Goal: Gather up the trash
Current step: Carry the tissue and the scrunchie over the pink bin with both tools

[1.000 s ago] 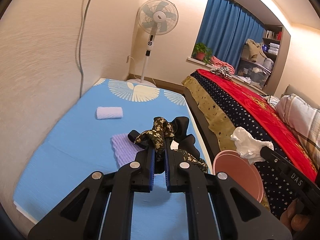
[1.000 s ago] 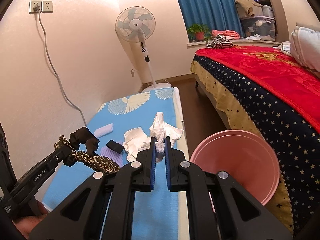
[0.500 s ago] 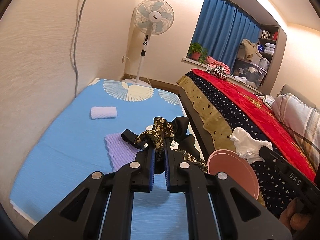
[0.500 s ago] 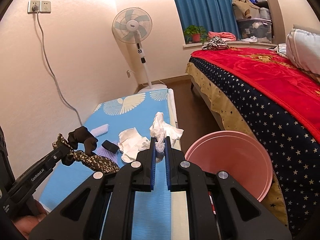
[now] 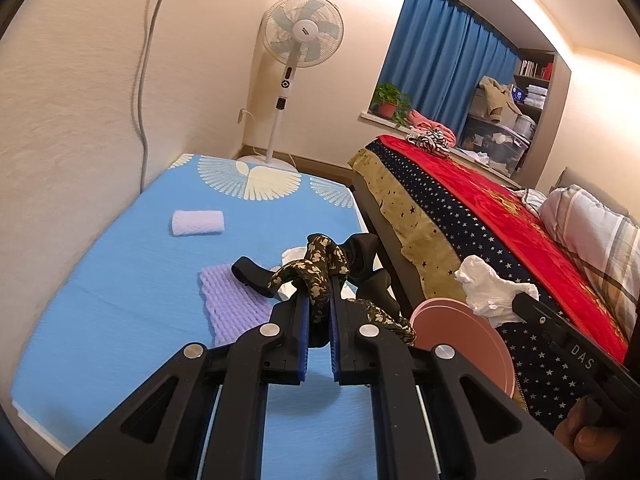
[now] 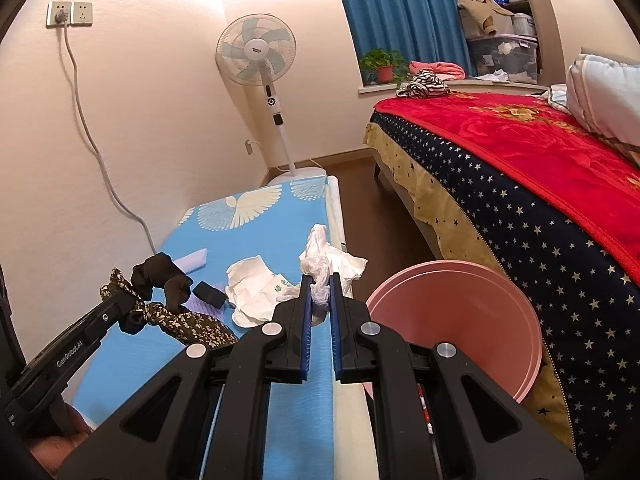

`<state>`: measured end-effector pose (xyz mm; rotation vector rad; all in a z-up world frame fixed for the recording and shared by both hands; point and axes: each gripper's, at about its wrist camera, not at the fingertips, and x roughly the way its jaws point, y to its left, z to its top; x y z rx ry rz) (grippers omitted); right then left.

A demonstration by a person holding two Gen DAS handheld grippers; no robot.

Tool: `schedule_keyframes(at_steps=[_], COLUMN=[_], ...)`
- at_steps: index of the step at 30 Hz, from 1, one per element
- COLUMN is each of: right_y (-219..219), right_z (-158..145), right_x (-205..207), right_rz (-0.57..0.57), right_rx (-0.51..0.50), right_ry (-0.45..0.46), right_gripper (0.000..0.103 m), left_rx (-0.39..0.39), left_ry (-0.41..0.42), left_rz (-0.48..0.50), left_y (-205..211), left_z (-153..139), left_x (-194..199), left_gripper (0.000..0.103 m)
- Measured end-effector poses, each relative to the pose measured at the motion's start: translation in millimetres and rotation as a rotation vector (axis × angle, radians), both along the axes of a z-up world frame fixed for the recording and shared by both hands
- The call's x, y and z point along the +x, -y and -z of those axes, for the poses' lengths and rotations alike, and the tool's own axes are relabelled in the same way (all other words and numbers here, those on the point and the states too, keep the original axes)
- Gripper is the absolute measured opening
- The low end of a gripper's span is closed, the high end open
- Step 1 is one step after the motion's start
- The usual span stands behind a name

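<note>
Clamping narrow on a camouflage-print cloth with the left gripper, jaws pinching its middle and lifting it clear of the blue mat; black parts of the same bundle hanging to either side, their exact shape hard to read. Holding a crumpled white tissue in the right gripper, jaws nearly closed on its lower end, the rest fanning up above the fingertips. Hovering both loads near the pink bucket, standing on the floor between mat and bed; bucket bottom cut off behind the gripper body in both views. Leaving a second white tissue lying on the mat, partly hidden behind the left jaw in the right wrist view. Showing only a sliver of a small black object beside it, too small to identify. Covering part of the purple knitted cloth with the hanging bundle.
</note>
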<state>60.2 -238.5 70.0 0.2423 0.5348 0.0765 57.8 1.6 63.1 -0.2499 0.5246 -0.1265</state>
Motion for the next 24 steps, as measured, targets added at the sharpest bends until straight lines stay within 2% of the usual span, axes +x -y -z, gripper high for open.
schedule_keyframes(at_steps=[24], right_y=[23], right_z=[5], right_x=[7], right_rz=[0.099], right_rx=[0.002], right_ry=[0.000], right_gripper=[0.009], left_rx=[-0.014], left_ry=[0.000], left_rz=[0.050], left_y=[27], left_z=[7], left_x=[12], left_gripper=[0.008])
